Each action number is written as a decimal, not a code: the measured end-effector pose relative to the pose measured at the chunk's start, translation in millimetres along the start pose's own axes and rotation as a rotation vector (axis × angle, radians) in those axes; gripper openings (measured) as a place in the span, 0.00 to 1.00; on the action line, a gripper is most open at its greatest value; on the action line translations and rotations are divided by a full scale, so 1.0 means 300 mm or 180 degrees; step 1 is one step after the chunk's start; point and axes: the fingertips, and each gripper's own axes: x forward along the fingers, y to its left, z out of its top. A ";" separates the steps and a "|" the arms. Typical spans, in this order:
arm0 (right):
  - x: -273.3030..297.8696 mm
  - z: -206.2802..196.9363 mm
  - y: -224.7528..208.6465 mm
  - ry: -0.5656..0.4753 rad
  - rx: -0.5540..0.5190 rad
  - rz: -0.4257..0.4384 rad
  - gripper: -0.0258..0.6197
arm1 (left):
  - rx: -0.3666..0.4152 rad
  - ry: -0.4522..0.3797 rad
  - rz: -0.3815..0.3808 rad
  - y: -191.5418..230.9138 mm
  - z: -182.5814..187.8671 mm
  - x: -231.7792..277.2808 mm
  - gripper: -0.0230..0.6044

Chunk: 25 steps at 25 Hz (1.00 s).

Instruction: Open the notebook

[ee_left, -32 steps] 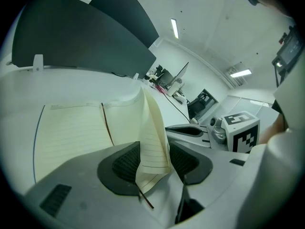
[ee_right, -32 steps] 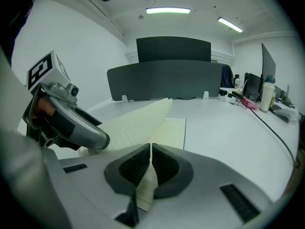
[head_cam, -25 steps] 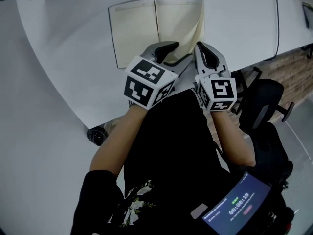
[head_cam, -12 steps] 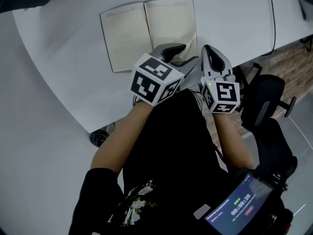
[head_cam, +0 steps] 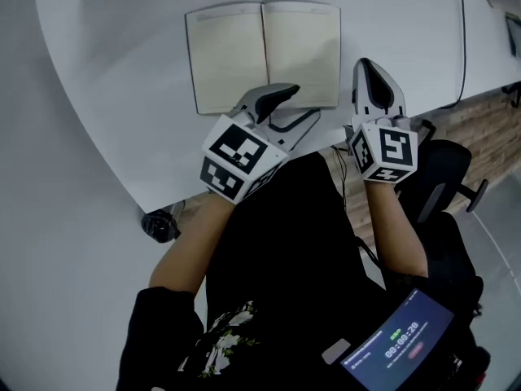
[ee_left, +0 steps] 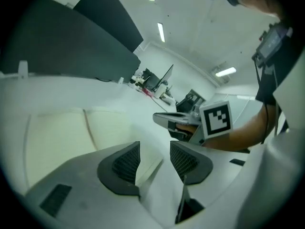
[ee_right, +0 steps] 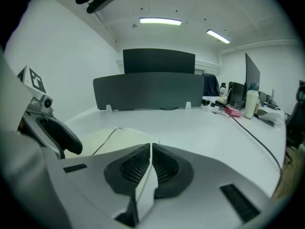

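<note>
Notebook [head_cam: 262,55] lies open on table [head_cam: 407,39]; L gripper [ee_left: 155,159] agape, R gripper [ee_right: 149,156] closed.

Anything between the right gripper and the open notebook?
Nothing visible does: only bare white table separates the shut right gripper from the cream-paged open notebook. The left gripper, jaws apart, hangs over its near edge.

One notebook [head_cam: 264,51], one table [head_cam: 130,72], one chair [head_cam: 444,165], two grippers [head_cam: 293,106] [head_cam: 370,68].
</note>
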 end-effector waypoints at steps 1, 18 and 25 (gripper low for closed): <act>0.013 0.001 0.039 0.0016 -0.0047 0.0094 0.15 | 0.0081 0.0016 0.0172 0.038 -0.012 -0.036 0.35; 0.080 -0.089 0.266 0.0501 -0.0704 0.0788 0.15 | 0.0008 0.0636 0.2200 0.483 -0.264 -0.412 0.05; 0.108 -0.158 0.257 0.0882 -0.1004 0.0763 0.15 | 0.0754 0.1544 0.1867 0.472 -0.288 -0.383 0.05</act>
